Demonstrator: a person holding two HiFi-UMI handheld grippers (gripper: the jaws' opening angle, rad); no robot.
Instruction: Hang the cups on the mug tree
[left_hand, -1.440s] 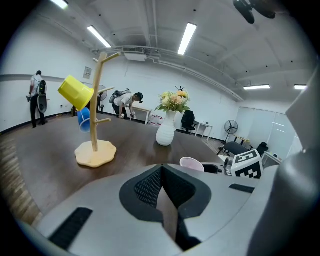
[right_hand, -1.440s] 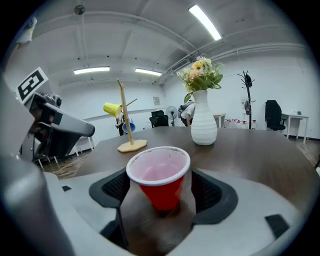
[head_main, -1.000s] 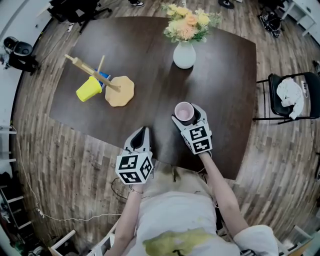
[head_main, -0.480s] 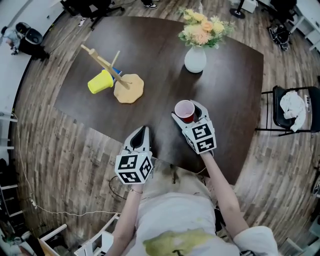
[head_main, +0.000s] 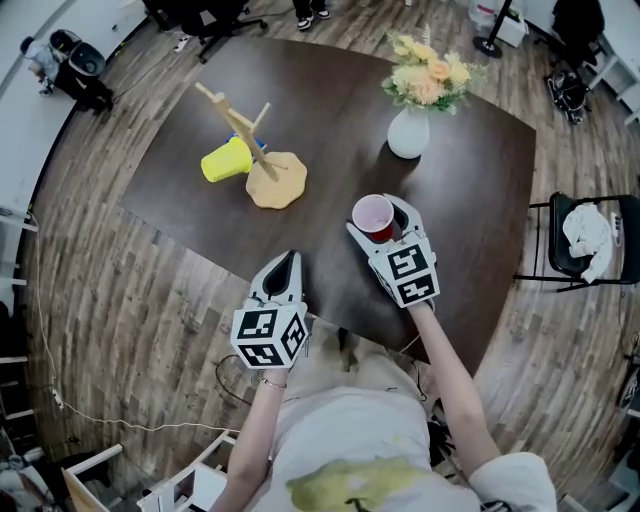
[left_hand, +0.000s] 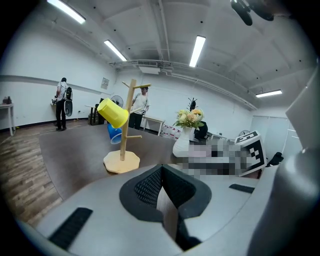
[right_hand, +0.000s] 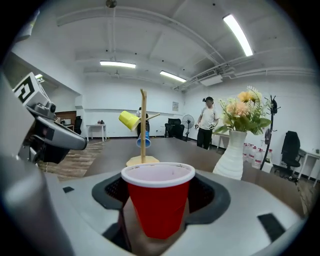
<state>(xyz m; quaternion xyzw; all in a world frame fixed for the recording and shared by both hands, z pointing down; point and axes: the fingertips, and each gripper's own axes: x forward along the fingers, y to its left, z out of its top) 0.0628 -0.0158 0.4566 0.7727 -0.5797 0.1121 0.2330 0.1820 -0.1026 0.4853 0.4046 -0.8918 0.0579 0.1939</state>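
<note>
A red plastic cup (head_main: 373, 216) is held upright, mouth up, between the fingers of the right gripper (head_main: 377, 219). These have just been closing on its sides and are now pressed against it, above the dark wooden tabletop (head_main: 330, 100). The light wooden mug tree (head_main: 250, 135) stands well apart from the cup, ahead and to the left in the head view, and almost straight ahead beyond the rim in the right gripper view. A yellow plastic cup (head_main: 226, 160) and a small blue cup (left_hand: 115, 134) are hung on its left side, and a bare peg (right_hand: 152, 116) is seen slanting up to the right. Since the red cup's long axis is vertical, a tilt of its mouth toward that peg is judged necessary. The fingers of the left gripper (head_main: 281, 268) are pressed together on nothing, at the near table edge.
</note>
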